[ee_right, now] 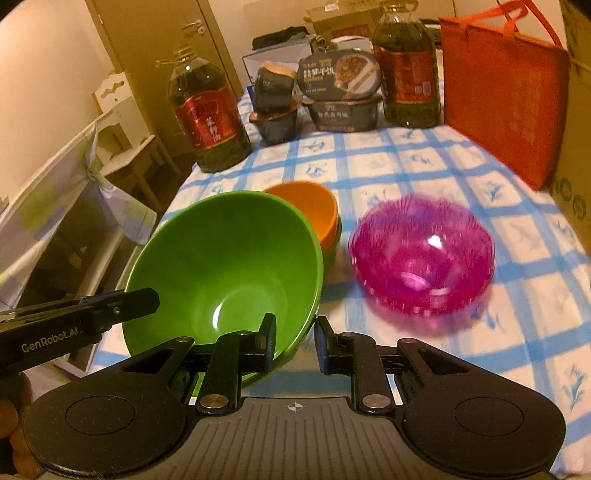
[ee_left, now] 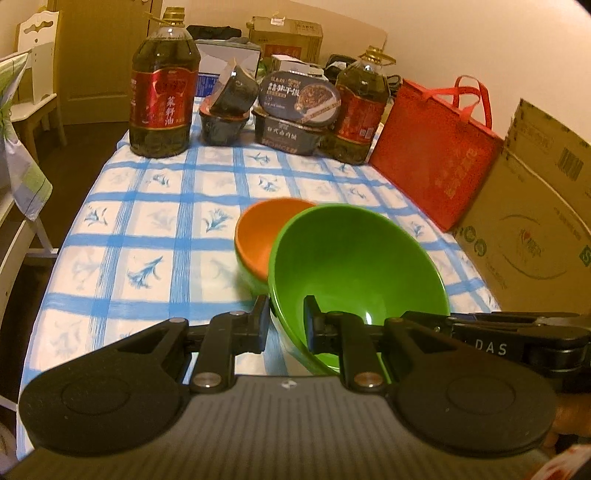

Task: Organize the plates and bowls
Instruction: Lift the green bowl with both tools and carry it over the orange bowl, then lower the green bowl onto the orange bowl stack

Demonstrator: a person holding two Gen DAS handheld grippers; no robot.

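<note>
left wrist view: our left gripper [ee_left: 286, 325] clamps the green bowl's [ee_left: 354, 258] near rim; our right gripper [ee_right: 295, 341] clamps its opposite rim; orange bowl [ee_left: 262, 232] just beyond, on the worktop [ee_left: 155, 221].

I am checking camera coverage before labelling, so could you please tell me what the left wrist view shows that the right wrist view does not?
Only the left wrist view shows the brown cardboard box at the table's right edge in full, and the right tool's body reaching in from the right.

Only the right wrist view shows the pink translucent bowl, the door handle and the left tool's body entering from the left.

Both show the green bowl gripped at its rim by both tools, the orange bowl behind it, two oil bottles, the red bag and the checked tablecloth.
</note>
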